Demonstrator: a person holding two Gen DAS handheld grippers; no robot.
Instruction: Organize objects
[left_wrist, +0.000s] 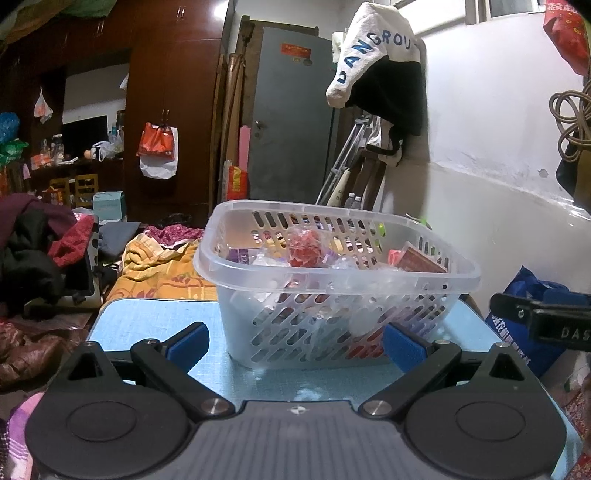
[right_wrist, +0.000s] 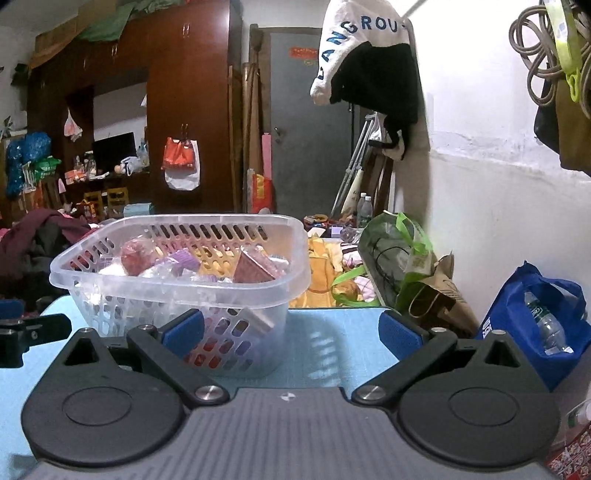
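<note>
A clear plastic basket (left_wrist: 369, 275) with slotted walls stands on the light blue table (left_wrist: 147, 321). It holds several wrapped packets: red (left_wrist: 306, 247), purple (left_wrist: 240, 255) and a dark red box (left_wrist: 421, 263). My left gripper (left_wrist: 295, 341) is open just in front of the basket, nothing between its blue pads (left_wrist: 186, 341). In the right wrist view the basket (right_wrist: 110, 284) sits left of centre. My right gripper (right_wrist: 291, 330) is open too, its left pad (right_wrist: 183, 330) in front of the basket's near corner, empty. The right gripper's tip (left_wrist: 539, 321) shows at the left view's right edge.
A blue bag (right_wrist: 517, 321) with a water bottle (right_wrist: 546, 328) stands right of the table. A green bag (right_wrist: 395, 254) and a brown paper bag (right_wrist: 443, 295) lean by the white wall. Clothes and bedding (left_wrist: 159, 266) lie behind the table. A jacket (left_wrist: 384, 81) hangs above.
</note>
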